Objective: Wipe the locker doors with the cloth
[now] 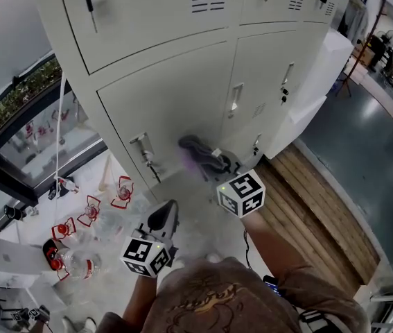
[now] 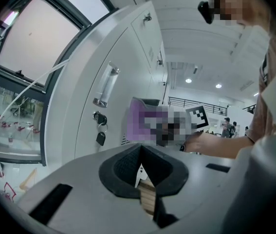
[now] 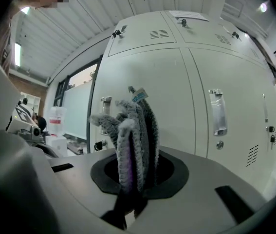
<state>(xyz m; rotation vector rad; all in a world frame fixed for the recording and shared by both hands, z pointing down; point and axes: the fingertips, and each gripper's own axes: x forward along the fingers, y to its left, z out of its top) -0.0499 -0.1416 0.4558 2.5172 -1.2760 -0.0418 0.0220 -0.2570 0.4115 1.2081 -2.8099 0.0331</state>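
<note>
A bank of cream metal lockers (image 1: 182,96) fills the upper part of the head view; a strip of wooden floor (image 1: 321,207) runs along its foot on the right, and a dark-framed window (image 1: 37,130) stands to its left.

The person's forearm (image 1: 279,248) reaches up from the lower edge to the right gripper (image 1: 218,166); that gripper is clenched on the cloth (image 1: 197,152), a grey cloth with purple in its folds. In the right gripper view the cloth (image 3: 133,140) rises in bunched folds straight out from between the two jaws of the right gripper (image 3: 137,182), squeezed where the black pads meet, with a small label (image 3: 138,96) at its top end. From the head view the cloth lies against the low part of the lower left door (image 1: 175,109), to the right of that door's handle (image 1: 143,148) and just left of the seam with the neighbouring door; the marker cube (image 1: 241,193) sits behind it, nearer the person.

The left gripper (image 1: 163,214) is held lower and nearer the body, well apart from the cloth and clear of the door; in its own view the left gripper (image 2: 145,179) has its jaws drawn together to a sliver with nothing between them, and faces the locker front where a key (image 2: 100,138) hangs from a lock below a metal handle (image 2: 106,87).
</note>
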